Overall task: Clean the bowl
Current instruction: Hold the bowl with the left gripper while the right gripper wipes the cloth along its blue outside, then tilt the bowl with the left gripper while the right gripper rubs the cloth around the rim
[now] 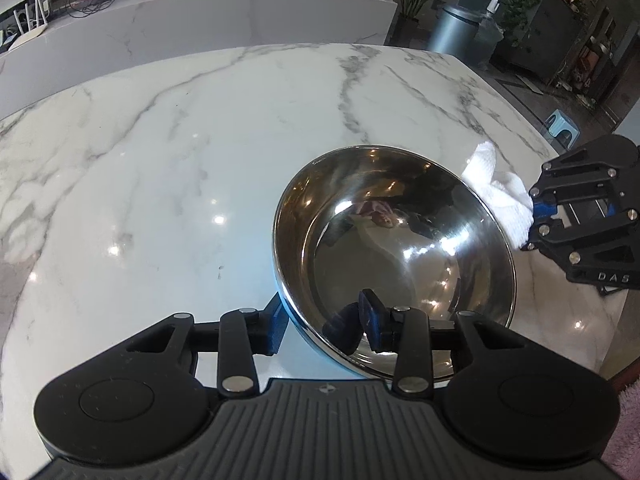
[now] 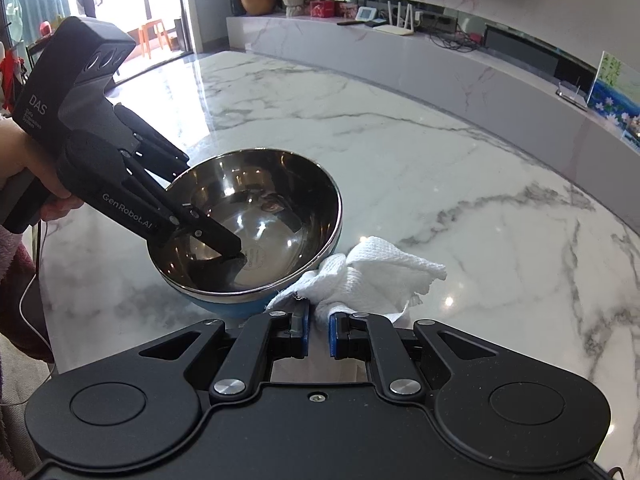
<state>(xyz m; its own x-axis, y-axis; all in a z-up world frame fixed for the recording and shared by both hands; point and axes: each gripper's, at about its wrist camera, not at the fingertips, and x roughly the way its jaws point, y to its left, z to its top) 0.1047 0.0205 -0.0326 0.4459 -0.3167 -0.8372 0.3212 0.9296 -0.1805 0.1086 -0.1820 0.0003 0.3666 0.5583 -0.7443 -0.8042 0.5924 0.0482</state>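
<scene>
On marble table (image 1: pixel 160 140), left gripper (image 1: pixel 324 322) straddling bowl (image 1: pixel 400 240) rim, grip unclear, right gripper (image 2: pixel 318 330) pinching cloth (image 2: pixel 372 276), bowl's base hidden.

Bright daylight, glare on marble table (image 1: pixel 200 140), fisheye-warped edges

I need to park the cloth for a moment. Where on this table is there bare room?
Bare marble table spreads wide left of the bowl and beyond its far rim to the table's edge. Crowded: the bowl's right side, where the right tool grips the white cloth, and its near rim, straddled by the left tool.
</scene>
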